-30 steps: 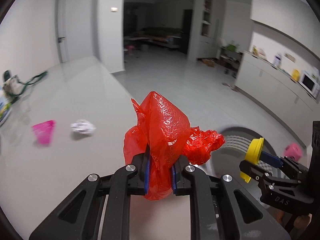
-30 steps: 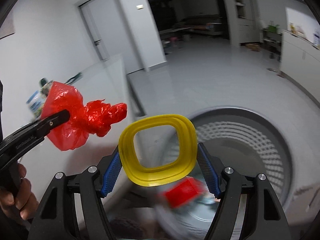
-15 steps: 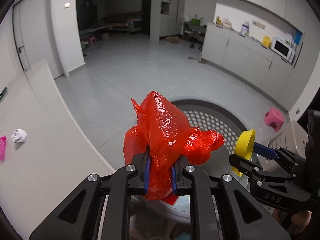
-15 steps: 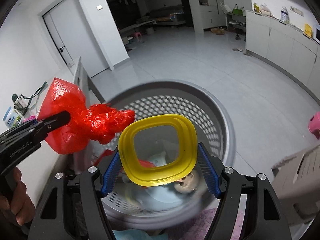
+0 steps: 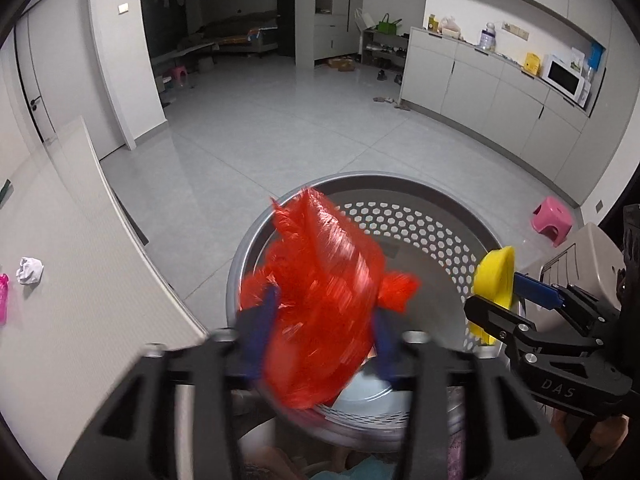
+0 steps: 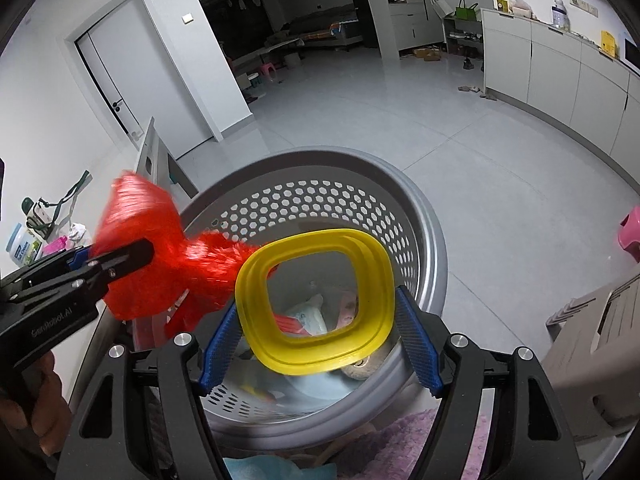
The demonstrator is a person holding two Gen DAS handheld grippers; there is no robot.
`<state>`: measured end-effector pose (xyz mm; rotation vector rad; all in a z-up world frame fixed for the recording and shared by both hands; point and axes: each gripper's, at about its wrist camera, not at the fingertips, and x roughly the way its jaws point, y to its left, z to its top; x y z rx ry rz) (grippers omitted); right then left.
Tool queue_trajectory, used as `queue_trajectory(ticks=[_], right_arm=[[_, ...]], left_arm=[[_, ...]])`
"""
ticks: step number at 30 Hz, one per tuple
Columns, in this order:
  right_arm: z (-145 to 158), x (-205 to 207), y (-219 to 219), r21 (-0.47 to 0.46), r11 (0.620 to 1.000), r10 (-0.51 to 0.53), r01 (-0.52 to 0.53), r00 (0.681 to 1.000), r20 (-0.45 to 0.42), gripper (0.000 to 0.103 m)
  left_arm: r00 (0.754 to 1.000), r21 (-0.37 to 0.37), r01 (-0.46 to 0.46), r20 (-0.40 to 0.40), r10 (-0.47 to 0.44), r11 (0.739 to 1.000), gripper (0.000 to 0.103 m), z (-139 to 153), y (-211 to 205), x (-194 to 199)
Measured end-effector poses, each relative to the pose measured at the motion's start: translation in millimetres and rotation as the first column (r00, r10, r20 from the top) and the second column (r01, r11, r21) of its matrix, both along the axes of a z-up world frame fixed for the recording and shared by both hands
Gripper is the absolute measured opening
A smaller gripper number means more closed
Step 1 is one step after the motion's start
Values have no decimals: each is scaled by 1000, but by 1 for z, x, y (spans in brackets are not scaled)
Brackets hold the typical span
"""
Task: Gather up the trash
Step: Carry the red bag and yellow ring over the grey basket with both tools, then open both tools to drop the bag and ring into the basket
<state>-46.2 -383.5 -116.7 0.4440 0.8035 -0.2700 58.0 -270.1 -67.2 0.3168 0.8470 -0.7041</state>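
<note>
Red bag blurred, hides L pads.

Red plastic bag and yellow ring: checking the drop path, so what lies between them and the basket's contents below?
Nothing: in the right wrist view, the red plastic bag and yellow ring hang over the open grey basket, only air beneath.

left gripper: black frame | blue fingers | silver screws | right gripper: same

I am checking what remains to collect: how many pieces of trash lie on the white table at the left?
2: a crumpled white paper and a pink item beside it, at the picture's left edge. More may lie outside the view.
</note>
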Motion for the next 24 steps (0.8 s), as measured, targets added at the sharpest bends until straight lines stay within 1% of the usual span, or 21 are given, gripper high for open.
queue_trajectory(ticks=[1,2,14,24], right_arm=[[1,1,-3,5,1000,-1,1,1000,6,75],[1,-1,-5,4,1000,-2,2,1000,8,75],[5,-3,-1,-8,1000,-4,4,1000,16,75],[11,-2,6,-17,1000,7,-6,1000,15,75]], left_arm=[[1000,-7,-4,7,4,1000,66,1,2,-1],[1000,-13,-5,12,5,1000,66,2,3,-3],[1000,-14,-18,11,18,1000,66,5,10,-5],[999,-26,-37,23,38,999,72,8,21,-8]])
